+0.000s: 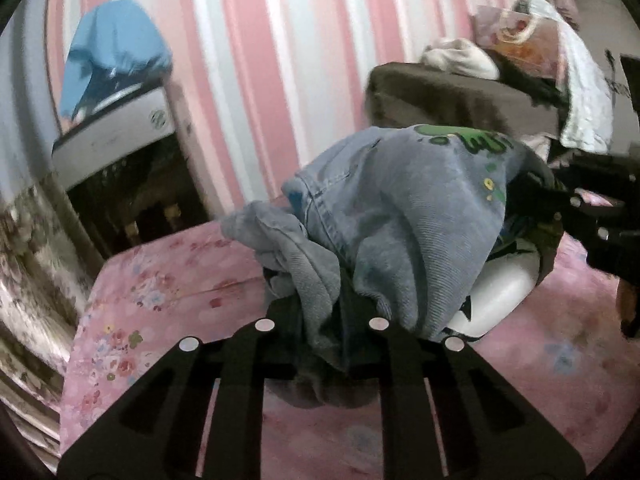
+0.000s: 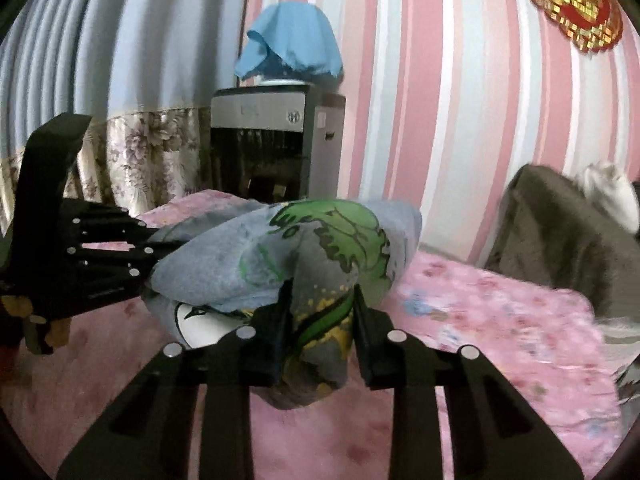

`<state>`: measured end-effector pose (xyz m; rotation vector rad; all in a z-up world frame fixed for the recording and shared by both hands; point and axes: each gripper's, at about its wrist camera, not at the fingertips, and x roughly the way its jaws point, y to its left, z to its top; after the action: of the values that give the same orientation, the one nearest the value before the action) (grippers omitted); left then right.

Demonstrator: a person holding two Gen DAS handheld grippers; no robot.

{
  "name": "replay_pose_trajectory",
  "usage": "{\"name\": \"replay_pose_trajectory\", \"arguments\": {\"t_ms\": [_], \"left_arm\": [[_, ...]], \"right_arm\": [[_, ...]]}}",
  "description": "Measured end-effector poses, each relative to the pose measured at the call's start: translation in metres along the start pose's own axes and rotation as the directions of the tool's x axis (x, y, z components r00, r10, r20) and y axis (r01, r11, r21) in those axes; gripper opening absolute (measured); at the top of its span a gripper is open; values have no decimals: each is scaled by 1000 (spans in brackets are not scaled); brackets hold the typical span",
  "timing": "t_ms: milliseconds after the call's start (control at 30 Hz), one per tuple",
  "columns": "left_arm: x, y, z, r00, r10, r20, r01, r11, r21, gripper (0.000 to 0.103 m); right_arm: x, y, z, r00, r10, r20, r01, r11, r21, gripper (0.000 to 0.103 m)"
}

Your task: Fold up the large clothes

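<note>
The grey sweatshirt [image 1: 404,208] with a green print hangs bunched above the pink bed [image 1: 160,280], pinched by the left gripper [image 1: 320,320] and the right gripper [image 2: 320,320], bed edges clear around it.

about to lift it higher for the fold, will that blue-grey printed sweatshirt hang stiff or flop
The sweatshirt will probably flop: it already bunches in soft folds between the left gripper and the right gripper. Its thick knit suggests some weight, so the middle likely sags. Both grippers pinch bunched cloth, so it seems unlikely to slip.
</note>
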<state>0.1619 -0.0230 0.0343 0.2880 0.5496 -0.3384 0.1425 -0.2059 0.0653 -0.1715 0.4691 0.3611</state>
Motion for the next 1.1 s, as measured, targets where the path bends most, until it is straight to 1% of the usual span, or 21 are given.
{"name": "replay_pose_trajectory", "arguments": {"t_ms": [67,133,267,333,400,467,500,533,567,600,667,700,733,767,800,833,867,900,933,1000,1100], "left_arm": [[-17,-21,-7,1000,-22,1,22,1000,22,12],[-30,-39,-20,999,-38,-6,38,999,34,12],[-29,-61,-52,996,-48,-75,51,998,35,13],[-25,-61,-64,992,-67,-104,68,998,6,14],[-24,-59,-68,991,-76,-110,75,997,-17,18],[-21,-54,-70,989,-79,-124,73,996,-49,29],[-19,-51,-72,989,-76,-128,69,996,-57,32],[-19,-49,-72,989,-68,-128,60,996,-70,38],[-19,-47,-73,990,-52,-130,41,996,-81,48],[-19,-45,-74,991,-40,-130,28,996,-86,53],[-19,-41,-76,991,-19,-129,4,994,-111,69],[-19,-36,-78,991,-13,-130,-5,991,-136,72],[-19,-34,-78,991,-13,-132,-7,988,-152,78],[-18,-31,-79,991,-12,-135,-11,986,-167,83],[-18,-28,-80,991,-8,-136,-17,984,-180,86],[-19,-27,-80,991,4,-134,-29,981,-190,92],[-21,-26,-81,991,21,-129,-46,980,-194,96],[-24,-25,-80,992,35,-117,-58,980,-193,98],[-28,-26,-79,993,51,-102,-69,980,-189,100],[-38,-26,-76,995,70,-70,-82,980,-182,100],[-52,-30,-73,992,121,-31,-125,978,-167,100]], "right_arm": [[-27,-1,-12,1000,-1,-17,1,1000,-20,28],[-42,0,-26,999,-1,-49,-1,999,-41,28],[-38,-2,-64,984,14,-176,-21,999,-36,28],[-36,-9,-80,974,32,-222,-34,999,-5,30],[-34,-15,-89,969,50,-243,-46,999,20,32],[-31,-24,-94,959,71,-275,-59,997,53,35],[-32,-26,-95,958,80,-274,-65,996,65,36],[-32,-27,-96,956,86,-281,-67,995,76,38],[-33,-27,-96,956,86,-282,-66,995,78,39],[-33,-26,-97,956,84,-280,-65,995,76,39],[-35,-25,-104,951,76,-301,-57,996,72,52],[-37,-26,-107,951,67,-302,-49,997,67,56],[-38,-27,-109,949,67,-307,-49,997,68,59],[-42,-29,-112,948,71,-310,-50,996,75,63],[-48,-32,-114,952,69,-298,-47,996,82,74],[-53,-34,-114,957,65,-283,-41,995,89,80],[-60,-37,-114,963,59,-262,-34,995,99,80],[-69,-40,-112,972,48,-232,-21,993,117,81],[-75,-42,-110,977,33,-212,-6,992,128,90],[-87,-44,-105,988,-11,-157,34,989,146,101],[-100,-41,-96,995,-59,-78,71,982,175,101]]}}
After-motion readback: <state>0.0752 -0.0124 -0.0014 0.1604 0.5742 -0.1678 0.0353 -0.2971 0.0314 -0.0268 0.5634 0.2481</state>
